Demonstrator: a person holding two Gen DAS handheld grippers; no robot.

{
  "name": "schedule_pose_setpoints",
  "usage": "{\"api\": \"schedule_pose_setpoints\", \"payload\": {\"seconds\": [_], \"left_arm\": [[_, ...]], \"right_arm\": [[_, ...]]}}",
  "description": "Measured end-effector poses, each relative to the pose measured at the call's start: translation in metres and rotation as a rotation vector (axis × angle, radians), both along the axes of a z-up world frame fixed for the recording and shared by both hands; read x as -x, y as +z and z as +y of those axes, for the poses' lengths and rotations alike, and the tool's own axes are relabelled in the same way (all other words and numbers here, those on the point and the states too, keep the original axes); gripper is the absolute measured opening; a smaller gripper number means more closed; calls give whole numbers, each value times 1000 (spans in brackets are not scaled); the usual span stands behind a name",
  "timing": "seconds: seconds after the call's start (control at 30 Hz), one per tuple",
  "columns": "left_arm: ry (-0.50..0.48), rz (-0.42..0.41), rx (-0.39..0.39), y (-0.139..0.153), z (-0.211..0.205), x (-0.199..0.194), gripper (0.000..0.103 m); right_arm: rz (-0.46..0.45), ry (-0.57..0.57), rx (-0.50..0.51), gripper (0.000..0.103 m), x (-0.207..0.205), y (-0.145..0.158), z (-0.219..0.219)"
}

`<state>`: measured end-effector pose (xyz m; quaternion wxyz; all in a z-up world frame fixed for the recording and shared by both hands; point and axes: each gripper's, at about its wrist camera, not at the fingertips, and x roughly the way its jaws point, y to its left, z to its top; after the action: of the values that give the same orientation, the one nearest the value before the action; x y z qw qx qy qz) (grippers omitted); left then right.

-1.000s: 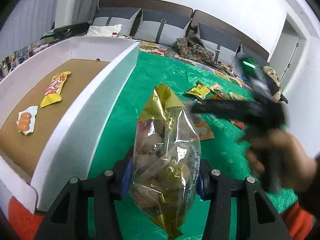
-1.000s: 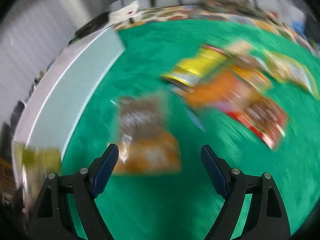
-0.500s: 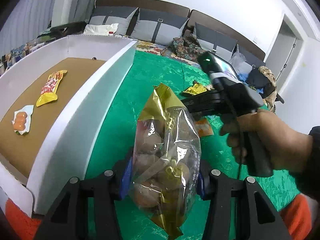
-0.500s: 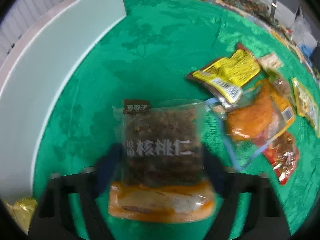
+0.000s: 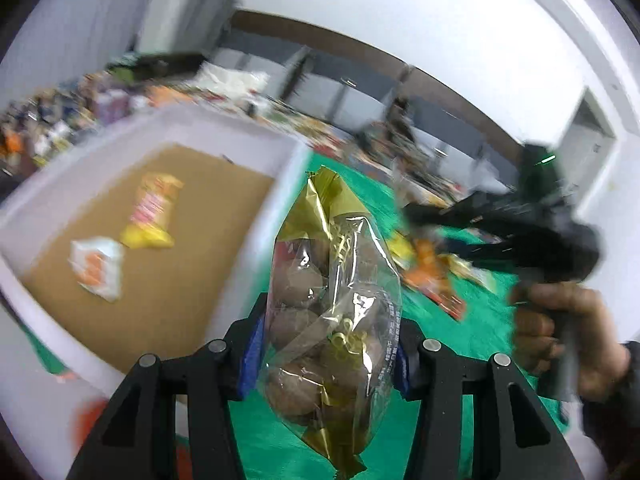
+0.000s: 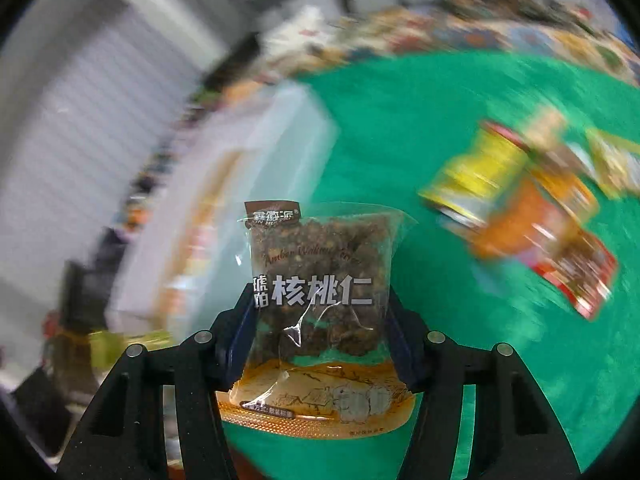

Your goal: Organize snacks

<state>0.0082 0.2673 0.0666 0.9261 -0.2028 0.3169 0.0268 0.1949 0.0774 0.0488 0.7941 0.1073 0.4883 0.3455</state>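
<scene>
My left gripper is shut on a clear and gold bag of brown round snacks, held upright above the green cloth next to the white box. Inside the box lie a yellow packet and a white packet. My right gripper is shut on a clear walnut packet with an orange base, lifted above the cloth. The right gripper also shows in the left wrist view, in a hand at the right.
Several loose snack packets lie on the green cloth, among them a yellow one and an orange and red one. The white box wall is left of the walnut packet. Cushions and clutter sit at the back.
My right gripper closed on the walnut packet and lifted it off the cloth. My left gripper, still holding the bag, moved left toward the box.
</scene>
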Motion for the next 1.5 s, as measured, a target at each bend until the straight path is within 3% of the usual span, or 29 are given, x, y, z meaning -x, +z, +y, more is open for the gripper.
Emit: {"api": "schedule_pose_setpoints", "payload": {"seconds": [0.1, 0.13, 0.17, 0.2, 0.23, 0.33, 0.43, 0.53, 0.63, 0.73, 0.83, 0.9, 1.0, 1.13, 1.2, 1.27, 1.5], "left_arm": [[101, 28, -95, 11, 40, -3, 52], [130, 59, -124, 11, 53, -6, 60], [155, 102, -143, 8, 71, -11, 76], [176, 131, -147, 4, 85, -14, 85], [226, 168, -156, -3, 104, -17, 92], [295, 229, -167, -15, 131, -11, 92], [326, 205, -169, -20, 134, -1, 92], [319, 146, -137, -17, 112, -6, 92], [244, 94, -117, -8, 70, -38, 92], [137, 66, -219, -7, 17, -73, 92], [41, 155, -371, -23, -26, -107, 92], [28, 174, -439, -29, -44, -111, 92], [82, 121, -486, -23, -52, -98, 92], [160, 106, -471, -20, -35, -89, 92], [161, 136, -421, -29, -23, -93, 92], [157, 158, -393, -34, -21, -95, 92], [141, 155, -410, -41, -24, -88, 92]], "right_arm": [[-33, 112, -84, 62, 18, 43, 61], [-35, 134, -100, 66, 20, 48, 74], [-39, 168, -119, 68, 26, 57, 104], [-40, 181, -121, 78, 29, 60, 119], [-34, 187, -99, 81, 31, 60, 145], [38, 198, -50, 81, 31, 52, 181], [-4, 192, -65, 81, 40, 57, 179], [-87, 163, -12, 81, 38, 57, 149], [-138, 88, 81, 80, 28, 33, 104], [-187, 4, 232, 80, 25, -6, 51], [-192, -66, 377, 80, 26, -50, -19], [-203, -124, 482, 80, 33, -77, -76], [-245, -195, 576, 80, 46, -93, -142], [-277, -304, 633, 80, 54, -103, -213], [-274, -345, 641, 80, 55, -106, -230], [-262, -381, 634, 80, 54, -110, -244], [-228, -447, 569, 80, 55, -125, -257]]}}
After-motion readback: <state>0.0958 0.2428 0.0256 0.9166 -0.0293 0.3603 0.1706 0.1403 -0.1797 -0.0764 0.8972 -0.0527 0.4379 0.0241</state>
